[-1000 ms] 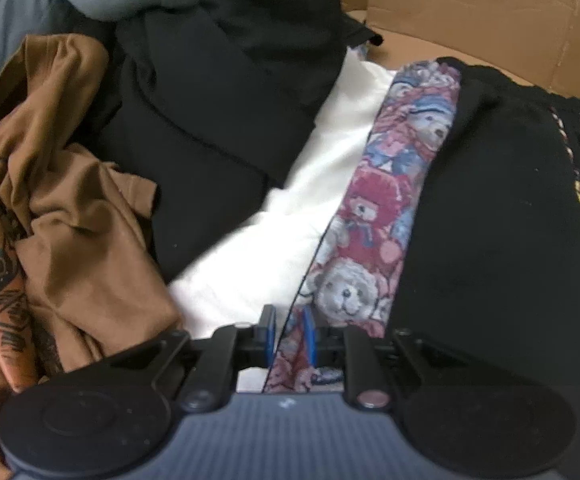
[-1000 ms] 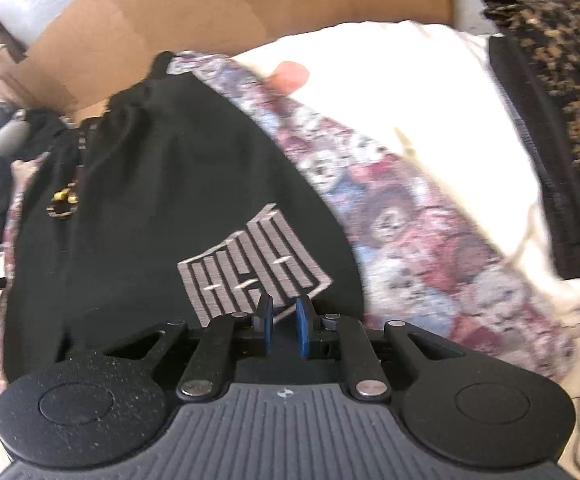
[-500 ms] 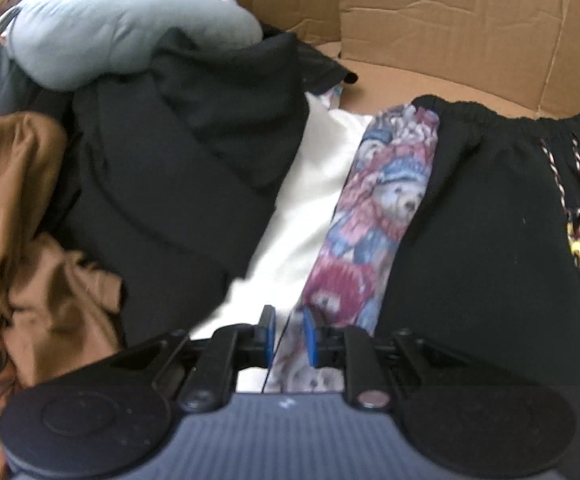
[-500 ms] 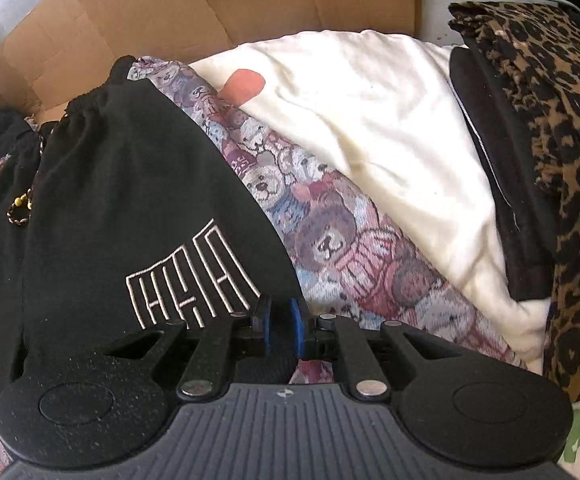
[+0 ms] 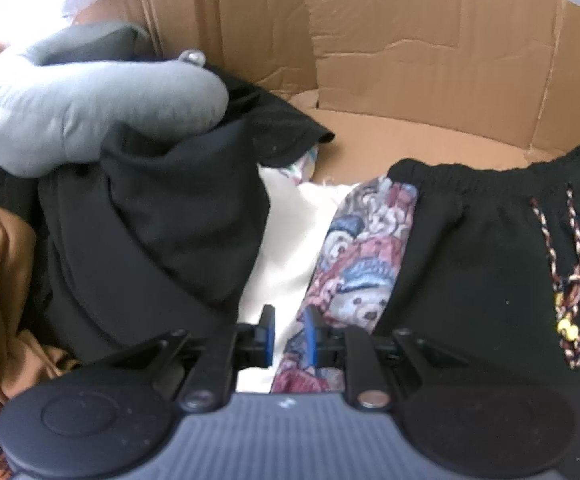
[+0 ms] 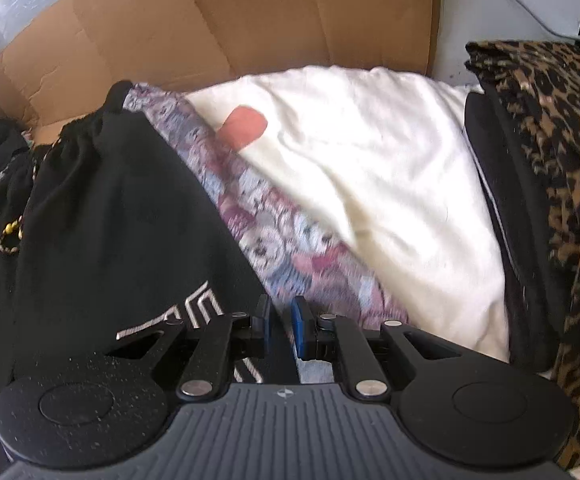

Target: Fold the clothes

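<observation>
Each tool [image 5: 288, 330] [image 6: 281, 326] pinches fabric: teddy-bear cloth [image 5: 363, 264], black shorts [image 6: 102, 220].

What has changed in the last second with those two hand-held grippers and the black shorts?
Both views have slid back along the cloth: the left hand-held gripper now shows the black shorts up to the waistband and more cardboard; in the right hand-held gripper view the shorts' white logo has slipped down to the fingers. Nothing was grabbed or released. The teddy-bear cloth and clothes piles lie as before.
</observation>
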The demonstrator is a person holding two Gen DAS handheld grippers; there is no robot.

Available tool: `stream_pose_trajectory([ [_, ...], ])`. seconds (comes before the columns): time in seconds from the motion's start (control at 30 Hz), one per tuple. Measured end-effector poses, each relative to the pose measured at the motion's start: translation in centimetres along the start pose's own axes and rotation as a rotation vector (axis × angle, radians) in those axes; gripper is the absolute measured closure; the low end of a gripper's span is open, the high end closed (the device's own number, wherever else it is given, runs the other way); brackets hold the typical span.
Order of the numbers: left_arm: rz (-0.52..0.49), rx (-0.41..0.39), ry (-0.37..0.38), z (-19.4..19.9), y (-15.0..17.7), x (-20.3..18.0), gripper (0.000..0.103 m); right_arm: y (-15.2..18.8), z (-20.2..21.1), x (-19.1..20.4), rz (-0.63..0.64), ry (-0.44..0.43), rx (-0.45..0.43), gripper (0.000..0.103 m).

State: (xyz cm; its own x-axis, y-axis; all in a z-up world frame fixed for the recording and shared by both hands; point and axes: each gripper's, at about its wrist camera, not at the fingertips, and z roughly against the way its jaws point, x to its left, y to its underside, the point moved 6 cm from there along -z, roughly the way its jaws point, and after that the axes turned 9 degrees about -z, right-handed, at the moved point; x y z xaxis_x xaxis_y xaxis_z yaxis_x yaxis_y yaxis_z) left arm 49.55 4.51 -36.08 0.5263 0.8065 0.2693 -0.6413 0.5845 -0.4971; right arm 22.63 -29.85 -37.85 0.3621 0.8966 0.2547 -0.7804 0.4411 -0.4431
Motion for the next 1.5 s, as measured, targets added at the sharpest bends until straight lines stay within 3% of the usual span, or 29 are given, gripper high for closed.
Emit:
stream_pose_trajectory([
  [0.13,-0.019,0.003,0.041,1.3,0.1,-0.1,0.085,-1.2,-0.3,-0.2,0.014,0.01,-0.031,0.086],
  [0.33,-0.014,0.038,0.091,0.2,1.2,-0.9,0.096,-1.5,-1.6,-0.7,0.025,0.04,-0.022,0.087],
  [0.6,-0.045,0.045,0.076,-2.5,0.0,-2.3,0.097,-0.5,-1.9,-1.2,0.059,0.068,-0.017,0.087],
  [0.83,-0.051,0.001,0.092,-3.1,-2.6,-3.0,0.095,-0.4,-2.0,-1.2,0.065,0.073,-0.019,0.087],
  [1.1,-0.048,0.025,0.046,-5.8,-3.6,-3.4,0.098,-0.4,-2.1,-1.3,0.068,0.068,-0.018,0.087],
  [1.3,-0.059,0.019,0.02,-5.5,-3.5,-3.9,0.1,-1.6,-1.6,-0.2,0.111,0.041,-0.057,0.087],
  [1.5,-0.03,0.007,0.006,-4.3,-3.9,-3.3,0.094,-3.5,-1.9,0.1,0.113,0.031,-0.091,0.087],
])
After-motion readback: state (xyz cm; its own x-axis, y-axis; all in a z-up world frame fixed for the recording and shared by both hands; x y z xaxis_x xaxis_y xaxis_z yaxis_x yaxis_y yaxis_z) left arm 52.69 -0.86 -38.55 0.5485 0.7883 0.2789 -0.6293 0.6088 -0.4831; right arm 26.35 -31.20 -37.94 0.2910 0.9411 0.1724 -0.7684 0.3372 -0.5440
